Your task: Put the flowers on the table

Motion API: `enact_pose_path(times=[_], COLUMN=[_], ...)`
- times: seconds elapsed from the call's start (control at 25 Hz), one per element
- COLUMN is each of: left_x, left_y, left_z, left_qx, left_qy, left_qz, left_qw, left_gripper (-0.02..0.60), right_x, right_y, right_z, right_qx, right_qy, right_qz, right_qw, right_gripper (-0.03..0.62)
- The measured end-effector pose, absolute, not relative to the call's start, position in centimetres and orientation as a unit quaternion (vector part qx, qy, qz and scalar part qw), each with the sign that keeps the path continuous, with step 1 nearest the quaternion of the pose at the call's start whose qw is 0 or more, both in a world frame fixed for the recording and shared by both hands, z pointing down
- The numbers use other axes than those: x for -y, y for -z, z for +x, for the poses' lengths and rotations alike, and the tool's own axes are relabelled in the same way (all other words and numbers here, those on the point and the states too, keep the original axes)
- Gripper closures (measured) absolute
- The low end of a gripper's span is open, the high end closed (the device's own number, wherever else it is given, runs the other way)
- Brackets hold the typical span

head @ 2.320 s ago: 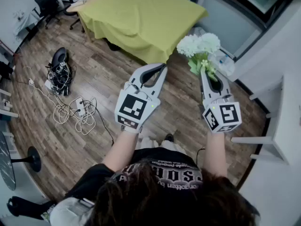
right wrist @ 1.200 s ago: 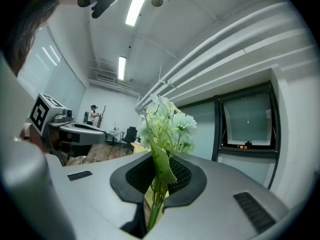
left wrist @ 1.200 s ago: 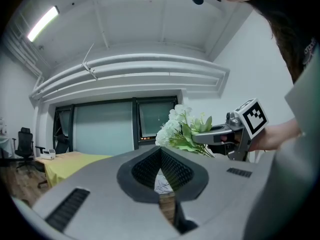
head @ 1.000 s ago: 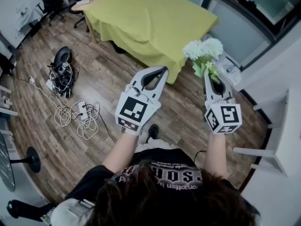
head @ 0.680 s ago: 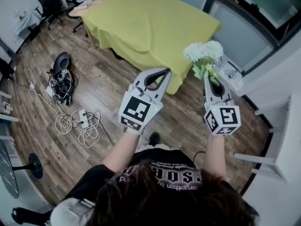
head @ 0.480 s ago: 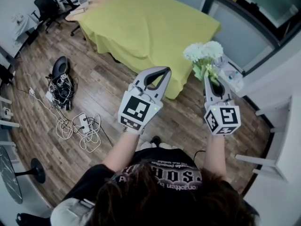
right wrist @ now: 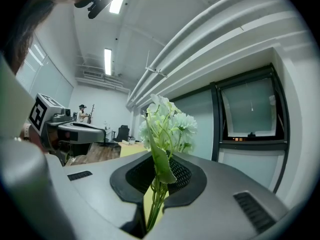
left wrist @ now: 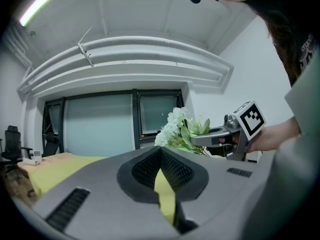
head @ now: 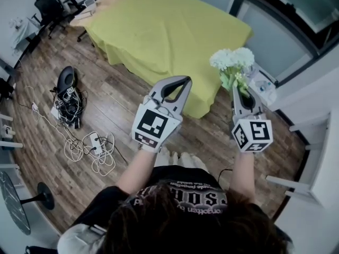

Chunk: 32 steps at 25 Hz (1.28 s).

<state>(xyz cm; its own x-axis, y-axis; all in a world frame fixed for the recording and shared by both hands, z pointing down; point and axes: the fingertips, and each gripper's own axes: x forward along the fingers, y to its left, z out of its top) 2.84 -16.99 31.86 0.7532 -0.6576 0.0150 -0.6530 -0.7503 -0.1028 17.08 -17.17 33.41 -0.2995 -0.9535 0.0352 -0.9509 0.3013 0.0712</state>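
- Yellow-clothed table stands ahead on wood floor.
- right gripper pinches the flowers by their stems; blooms rise above its jaws, seemingly beside the table's corner.
- left gripper closed, empty.

We see white blooms on the flowers, with pale green leaves and stems. Our right tool and our left tool are light grey with black ribbed pads, and each bears black-and-white square markers. The worktop is a plain yellow-green all over. The floor is brown wood in planks, some greyer and some warmer in tone. The cables on it are white. Our shirt is black with white lettering across it. The chair is black.
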Motion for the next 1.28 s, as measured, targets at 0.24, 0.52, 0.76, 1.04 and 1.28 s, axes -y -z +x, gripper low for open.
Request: enact_pose_path(times=[0.24,0.52,0.76,1.04,1.28], left_x=[21.4,27.9,33.3,39.0,42.9], left_y=[-32.4,-32.4,-32.2,-32.5,-32.5], left_z=[1.9,1.0,-0.6,-0.7,0.6], left_qx=[-0.332,-0.285,-0.257,-0.226,-0.201], left_qy=[0.022,0.026,0.023,0.031,0.033], left_qz=[-0.942,-0.957,-0.965,-0.972,-0.977], left_qw=[0.047,0.049,0.048,0.061,0.067], left_gripper=[0.581,0.581,0.581,0.581,0.581], right_x=[20.9,26.6,31.0,35.1,38.0], right_y=[-34.0,-34.4,-34.3,-34.6,-34.8], right_z=[16.4,15.5,14.4,14.1,14.8], right_qx=[0.791,0.761,0.738,0.716,0.696], right_qy=[0.017,0.008,0.005,0.003,-0.006], right_qz=[0.61,0.647,0.673,0.697,0.717], right_qw=[0.038,0.041,0.044,0.048,0.042], right_gripper=[0.548,0.548,0.548,0.548,0.548])
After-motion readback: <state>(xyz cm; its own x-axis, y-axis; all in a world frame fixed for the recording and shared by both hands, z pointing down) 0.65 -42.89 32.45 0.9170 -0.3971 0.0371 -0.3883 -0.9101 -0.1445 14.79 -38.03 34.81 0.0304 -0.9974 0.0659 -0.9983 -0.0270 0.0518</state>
